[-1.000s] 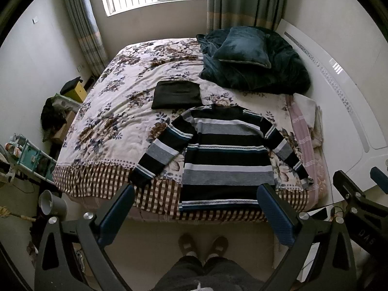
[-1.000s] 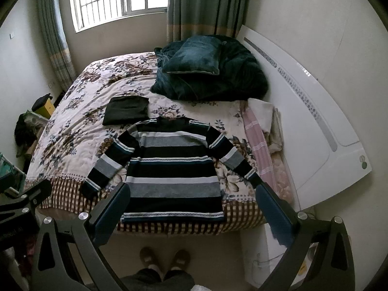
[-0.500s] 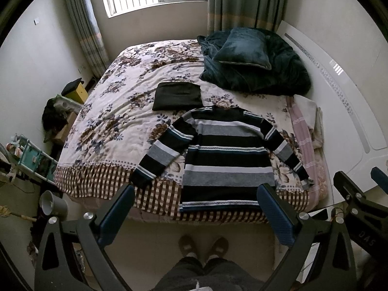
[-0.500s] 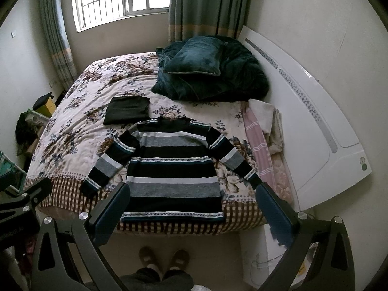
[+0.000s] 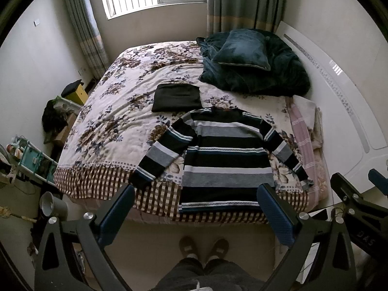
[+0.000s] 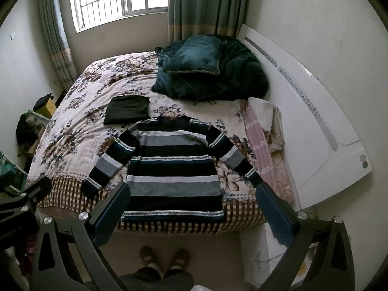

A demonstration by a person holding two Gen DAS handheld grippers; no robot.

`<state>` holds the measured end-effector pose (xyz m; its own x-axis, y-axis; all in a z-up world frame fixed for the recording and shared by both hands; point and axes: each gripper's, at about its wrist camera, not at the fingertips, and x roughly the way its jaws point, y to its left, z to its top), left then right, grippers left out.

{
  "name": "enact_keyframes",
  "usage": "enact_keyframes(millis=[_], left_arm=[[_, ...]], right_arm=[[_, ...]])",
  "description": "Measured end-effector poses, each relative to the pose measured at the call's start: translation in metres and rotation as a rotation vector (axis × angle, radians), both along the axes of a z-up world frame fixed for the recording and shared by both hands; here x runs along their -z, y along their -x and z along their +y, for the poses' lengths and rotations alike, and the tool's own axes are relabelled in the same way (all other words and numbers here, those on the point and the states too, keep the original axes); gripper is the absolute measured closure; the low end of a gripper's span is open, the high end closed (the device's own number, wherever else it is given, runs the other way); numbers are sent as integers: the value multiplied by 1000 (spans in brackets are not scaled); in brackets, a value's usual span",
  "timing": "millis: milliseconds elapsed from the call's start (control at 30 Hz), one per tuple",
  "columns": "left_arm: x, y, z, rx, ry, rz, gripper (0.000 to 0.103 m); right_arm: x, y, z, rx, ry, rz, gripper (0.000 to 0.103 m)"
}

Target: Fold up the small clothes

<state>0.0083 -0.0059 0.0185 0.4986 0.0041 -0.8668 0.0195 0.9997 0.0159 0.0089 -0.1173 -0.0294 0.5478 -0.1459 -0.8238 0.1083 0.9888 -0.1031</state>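
You stand at the foot edge of the bed (image 5: 101, 131) with both tongs held up in the air, well short of the clothes. Your left gripper (image 5: 194, 214) has its jaws spread wide with nothing between them; your right gripper (image 6: 191, 212) is just as wide open and also holds nothing. In the left view, the right tool's frame shows at 4 o'clock; in the right view, the left tool's frame shows at 8 o'clock. The striped sweater (image 5: 225, 160) lies flat and face up on the flowered bedspread, straight ahead at 12 o'clock from each gripper, its hem at the near edge of the bed over the checked border and its collar pointing away from you. Both sleeves are spread out and angled down, one toward 10 o'clock and one toward 2 o'clock of the hem. Just beyond the collar, toward 11 o'clock, a folded dark garment (image 5: 177, 98) rests on the bedspread, close to the sweater's shoulder. Farther back at 1 o'clock, a dark teal pillow (image 5: 242, 49) sits on top of a heaped teal blanket (image 5: 278, 77) against the white headboard (image 5: 349, 101). Your slippered feet (image 5: 203, 245) show at 6 o'clock on the floor.
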Motion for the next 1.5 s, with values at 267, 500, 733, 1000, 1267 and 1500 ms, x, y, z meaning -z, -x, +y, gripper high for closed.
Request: enact_keyframes(millis=[267,500,733,1000,1267,1500], left_arm=[[-2,0,-2,1,-6,-7,0],[-1,2,-2,-1,-3,-10,0],[-2,3,-7,-1,-9,-13,0],[-1,2,-8,0,-12,-15,0],[5,-16,-6,8,-2,-26,0],[64,-83,-3,10,-70,-53,0]], right_arm=[[-2,3,0,0,-2,-2,0],[-1,2,-1,2,-4,-2,0],[-3,3,-1,0,-4,-4,0],[0,3,0,1,-4,-4,0],[12,-12,1,22,-20,10,0],[65,-49,-40,204,-80,55,0]])
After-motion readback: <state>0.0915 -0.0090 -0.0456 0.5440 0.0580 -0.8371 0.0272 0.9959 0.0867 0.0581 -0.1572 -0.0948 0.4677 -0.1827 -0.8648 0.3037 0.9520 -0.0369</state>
